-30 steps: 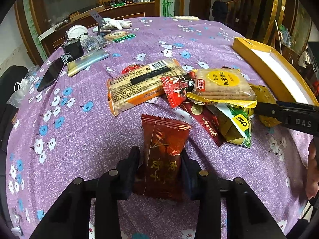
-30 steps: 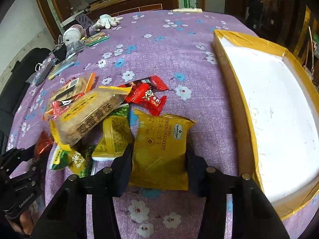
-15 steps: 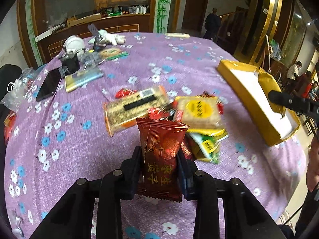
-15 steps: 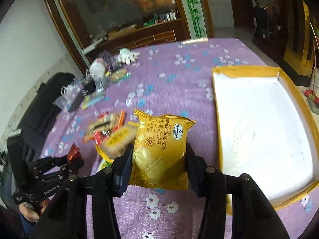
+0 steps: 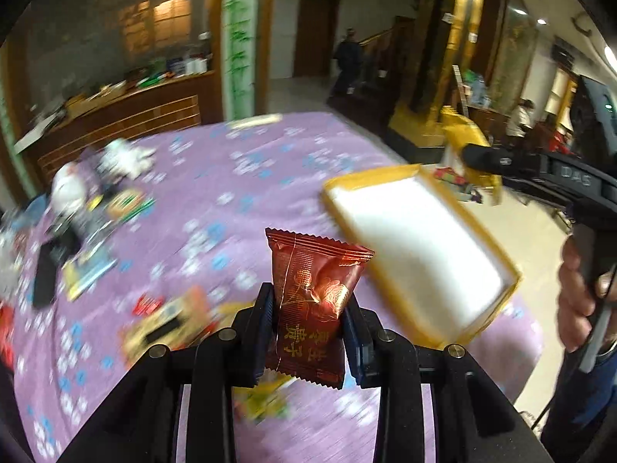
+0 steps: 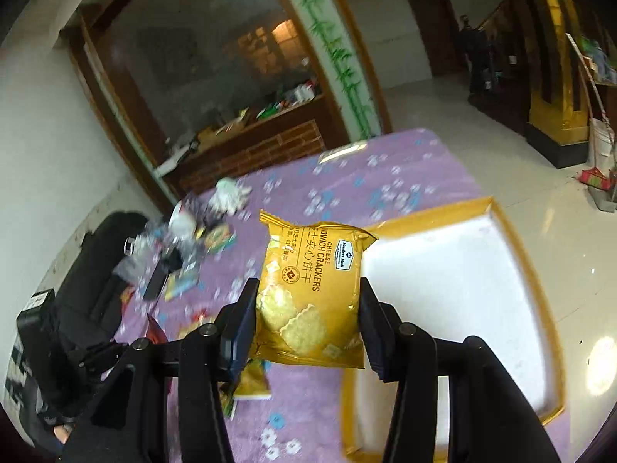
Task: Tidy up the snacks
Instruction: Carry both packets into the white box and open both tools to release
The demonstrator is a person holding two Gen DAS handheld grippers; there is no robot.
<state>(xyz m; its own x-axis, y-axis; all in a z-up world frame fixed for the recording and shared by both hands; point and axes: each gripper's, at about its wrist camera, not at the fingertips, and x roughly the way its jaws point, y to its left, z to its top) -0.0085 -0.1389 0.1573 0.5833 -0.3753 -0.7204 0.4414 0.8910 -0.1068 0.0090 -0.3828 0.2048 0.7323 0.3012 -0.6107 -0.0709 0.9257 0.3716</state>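
Note:
My left gripper (image 5: 308, 324) is shut on a dark red snack packet (image 5: 313, 301) and holds it upright, high above the purple flowered table (image 5: 239, 177). My right gripper (image 6: 308, 324) is shut on a yellow cheese cracker packet (image 6: 312, 293), also lifted in the air, beside the yellow box with a white inside (image 6: 455, 293). The box also shows in the left wrist view (image 5: 420, 247), with the right gripper (image 5: 478, 158) and its yellow packet above the box's far end. Several loose snacks (image 5: 166, 320) lie blurred on the table below.
A phone (image 5: 46, 270), small boxes and white items (image 5: 123, 154) lie at the table's far left. A black chair (image 6: 100, 270) stands beside the table. A wooden counter (image 6: 246, 150) is behind it. The person's hand (image 5: 582, 308) is at the right.
Both grippers have risen well above the table with their packets and swung right towards the yellow box. The snack pile has dropped lower in both views.

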